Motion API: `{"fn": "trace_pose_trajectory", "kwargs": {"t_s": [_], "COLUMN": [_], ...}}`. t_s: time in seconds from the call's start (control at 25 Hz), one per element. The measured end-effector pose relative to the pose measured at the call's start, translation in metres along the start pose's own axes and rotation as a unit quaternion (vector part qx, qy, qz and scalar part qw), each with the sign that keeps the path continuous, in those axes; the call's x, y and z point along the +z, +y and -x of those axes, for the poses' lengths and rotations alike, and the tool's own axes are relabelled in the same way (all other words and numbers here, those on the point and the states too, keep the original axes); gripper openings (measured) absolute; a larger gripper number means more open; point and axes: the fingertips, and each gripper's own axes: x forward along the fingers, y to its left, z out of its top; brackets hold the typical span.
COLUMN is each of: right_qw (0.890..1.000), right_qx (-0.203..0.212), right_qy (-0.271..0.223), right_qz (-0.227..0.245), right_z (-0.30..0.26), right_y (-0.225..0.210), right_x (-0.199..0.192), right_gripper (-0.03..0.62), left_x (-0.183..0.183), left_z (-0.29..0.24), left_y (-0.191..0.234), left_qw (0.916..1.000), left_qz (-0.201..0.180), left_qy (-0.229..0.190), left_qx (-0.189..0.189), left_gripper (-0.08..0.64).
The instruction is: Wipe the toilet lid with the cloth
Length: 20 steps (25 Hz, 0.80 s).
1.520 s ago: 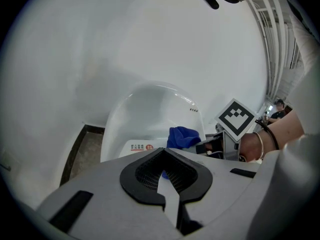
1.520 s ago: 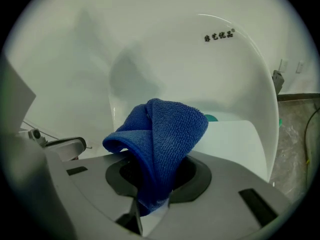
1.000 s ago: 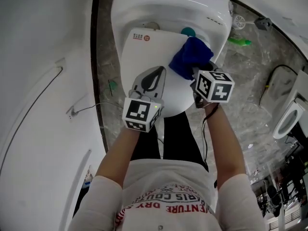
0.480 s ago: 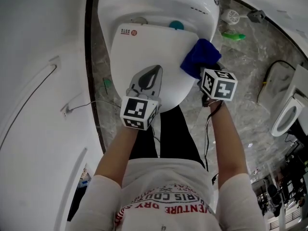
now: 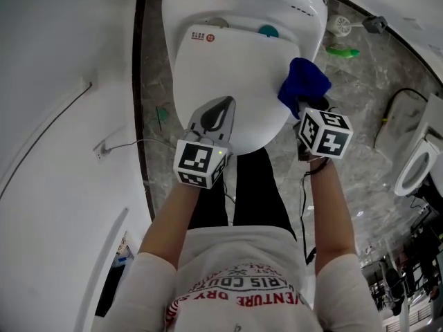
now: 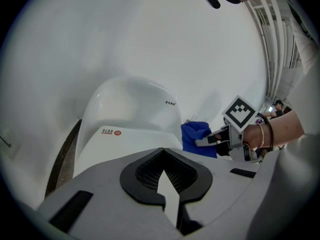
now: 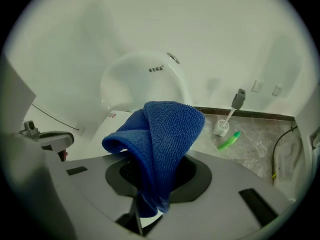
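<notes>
The white toilet lid point(image 5: 235, 75) is down. My left gripper point(image 5: 217, 108) hovers over its near left part, shut with nothing in it; in the left gripper view its jaws point(image 6: 163, 156) meet over the lid point(image 6: 125, 136). The blue cloth point(image 5: 303, 85) is bunched up and pinched in my right gripper point(image 5: 302, 109), at the lid's right edge and partly out over the floor. The right gripper view shows the cloth point(image 7: 161, 134) folded upward out of the jaws, hiding their tips. From the left gripper view the cloth point(image 6: 198, 137) shows to the right.
A white curved wall point(image 5: 62, 116) runs along the left with a thin cable point(image 5: 128, 146) by it. A toilet brush holder point(image 5: 342, 25) and a green object point(image 5: 342, 50) lie on the marble floor point(image 5: 360, 116) at right. Another white fixture point(image 5: 414, 166) stands far right.
My right gripper has carried the cloth rightward from the lid's upper right to its right edge. The left gripper has stayed over the lid's front.
</notes>
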Motion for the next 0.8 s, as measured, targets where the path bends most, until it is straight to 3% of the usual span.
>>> {"fn": "trace_pose_trajectory", "kwargs": {"t_s": [0.2,0.52,0.8], "right_qw": [0.997,0.986,0.985], "right_qx": [0.064,0.158,0.164], "right_qy": [-0.026,-0.009,0.037], "right_qz": [-0.019,-0.045,-0.037], "right_z": [0.004,-0.039,-0.099], "right_y": [0.091,0.267,0.342], "right_x": [0.005,-0.023,-0.054], "right_gripper": [0.087,0.087,0.087], "left_x": [-0.012,-0.067,-0.091], "left_z": [0.043,0.128,0.171], "left_y": [0.025,0.109,0.184], "left_qw": [0.9998,0.9998,0.9988], "left_qz": [0.000,0.001,0.019], "left_qy": [-0.018,0.008,0.009], "left_qx": [0.003,0.018,0.043], "left_gripper": [0.006,0.006,0.006]}}
